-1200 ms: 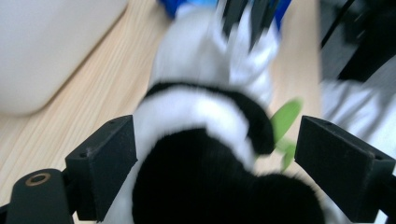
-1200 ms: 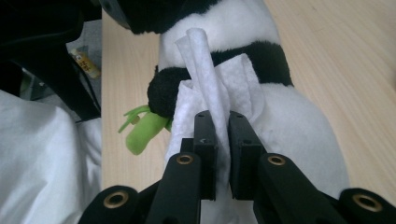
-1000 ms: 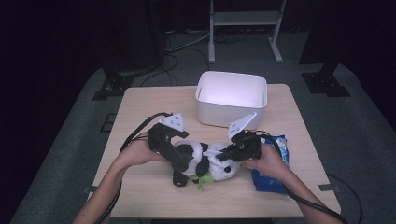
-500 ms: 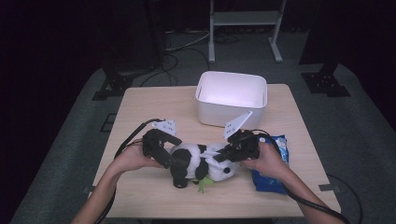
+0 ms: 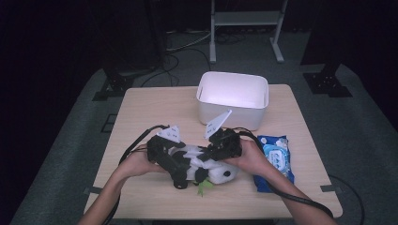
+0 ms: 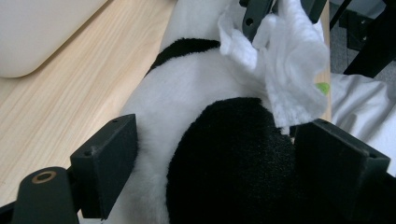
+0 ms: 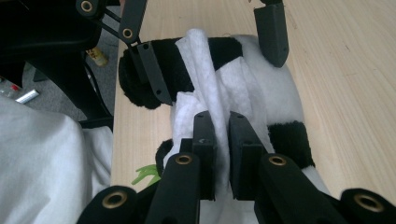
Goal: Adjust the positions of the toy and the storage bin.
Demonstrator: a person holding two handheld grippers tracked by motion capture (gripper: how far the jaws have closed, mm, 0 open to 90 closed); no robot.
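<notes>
Mid-wipe. Your right gripper [image 7: 222, 154] is clenched on the white wipe [image 7: 210, 98] and has it laid across the panda plush [image 5: 206, 164], which lies near the table's [image 5: 155, 108] near edge, left of the blue wipes pack [image 5: 277, 161]. Your left gripper [image 6: 215, 172] straddles the plush's black patch with jaws wide; I can't tell whether the pads press. Coverage so far can't be judged; the white bin [image 5: 233, 98] at the far side looks empty.

table [image 5: 155, 105]: light wood | white bin [image 5: 233, 98]: far side | panda plush [image 5: 206, 166]: lying near front edge | left gripper [image 5: 177, 174]: on plush's left end | right gripper [image 5: 213, 157]: on plush's middle | blue wipes pack [image 5: 276, 157]: just right of the right hand [image 5: 251, 157]
</notes>
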